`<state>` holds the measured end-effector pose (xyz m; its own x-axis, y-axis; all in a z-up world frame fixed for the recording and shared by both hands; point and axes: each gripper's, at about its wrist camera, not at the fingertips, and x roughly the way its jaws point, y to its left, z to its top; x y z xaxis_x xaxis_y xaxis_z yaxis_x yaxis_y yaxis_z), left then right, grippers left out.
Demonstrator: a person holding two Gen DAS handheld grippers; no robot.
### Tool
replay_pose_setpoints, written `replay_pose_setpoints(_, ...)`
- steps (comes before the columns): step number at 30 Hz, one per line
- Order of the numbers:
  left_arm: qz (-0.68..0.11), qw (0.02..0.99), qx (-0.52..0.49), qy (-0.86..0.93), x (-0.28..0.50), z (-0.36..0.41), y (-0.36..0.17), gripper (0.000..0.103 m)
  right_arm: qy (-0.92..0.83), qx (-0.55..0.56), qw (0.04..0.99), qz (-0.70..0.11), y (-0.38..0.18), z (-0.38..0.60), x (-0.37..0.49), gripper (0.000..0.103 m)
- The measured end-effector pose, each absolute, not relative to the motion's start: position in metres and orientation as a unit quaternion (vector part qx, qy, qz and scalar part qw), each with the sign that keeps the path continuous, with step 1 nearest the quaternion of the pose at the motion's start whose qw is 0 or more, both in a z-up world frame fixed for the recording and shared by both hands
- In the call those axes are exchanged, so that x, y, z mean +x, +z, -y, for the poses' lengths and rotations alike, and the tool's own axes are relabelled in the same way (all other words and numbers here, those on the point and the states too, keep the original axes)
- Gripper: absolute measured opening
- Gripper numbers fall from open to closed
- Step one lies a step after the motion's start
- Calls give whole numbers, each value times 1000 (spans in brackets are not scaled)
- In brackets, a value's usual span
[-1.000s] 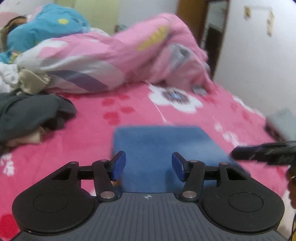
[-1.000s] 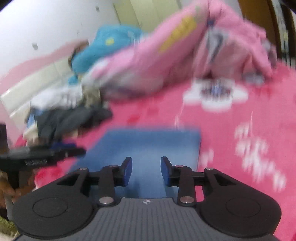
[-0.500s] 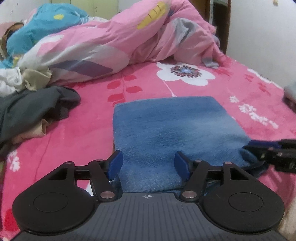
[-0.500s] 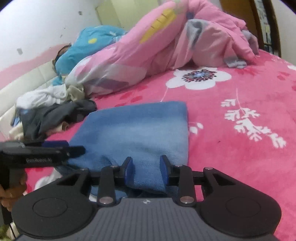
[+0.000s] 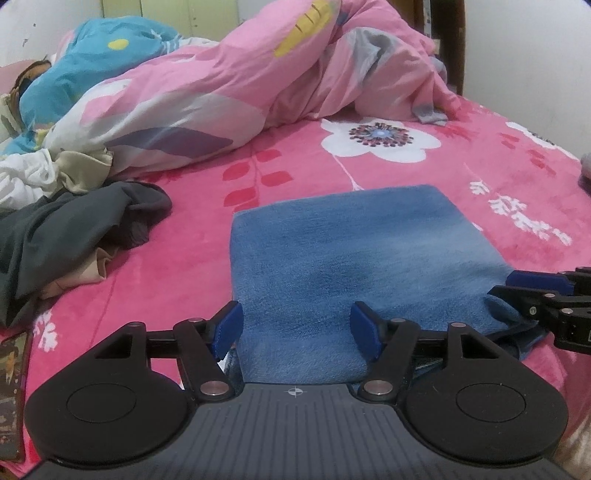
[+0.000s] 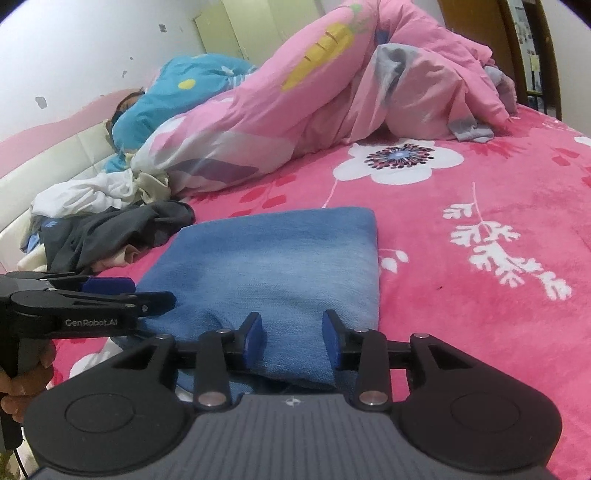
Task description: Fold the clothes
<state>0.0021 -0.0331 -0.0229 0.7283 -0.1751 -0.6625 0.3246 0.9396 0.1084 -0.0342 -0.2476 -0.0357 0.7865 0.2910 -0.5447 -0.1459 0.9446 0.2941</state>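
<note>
Bedroom in a home. Bed w/ bright pink flowered blanket (image 5: 369, 147) fills most of both views; crumpled pink quilt (image 6: 314, 99) and blue bedding (image 6: 184, 92) heaped at the far side. Padded cream headboard (image 6: 55, 162) runs along the bed's edge in the right wrist view. Loose laundry pile (image 6: 110, 221), dark grey and white pieces, dumped near it. White walls, pale green cupboard doors (image 6: 236, 29), dark wood door frame (image 6: 517, 55) behind.

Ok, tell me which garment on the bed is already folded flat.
The blue garment; the dark grey clothes and white clothes lie crumpled.
</note>
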Motion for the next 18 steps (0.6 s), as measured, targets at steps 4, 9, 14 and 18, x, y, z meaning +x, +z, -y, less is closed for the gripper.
replay_pose_setpoints(4,-340,924,117,-131,1,36,-22,66,118,115,939,-303,-35,247,-35,39)
replay_pose_setpoints(9,-339,924,121,-127,1,38,-22,66,120,114,939,-301,-36,248,-35,39)
replay_pose_setpoints(14,-339,924,125,-124,0,40,-21,66,120,111,940,-299,-36,247,-36,39)
replay_pose_setpoints(18,-339,924,127,-123,0,40,-21,66,119,109,940,-299,-36,246,-36,39)
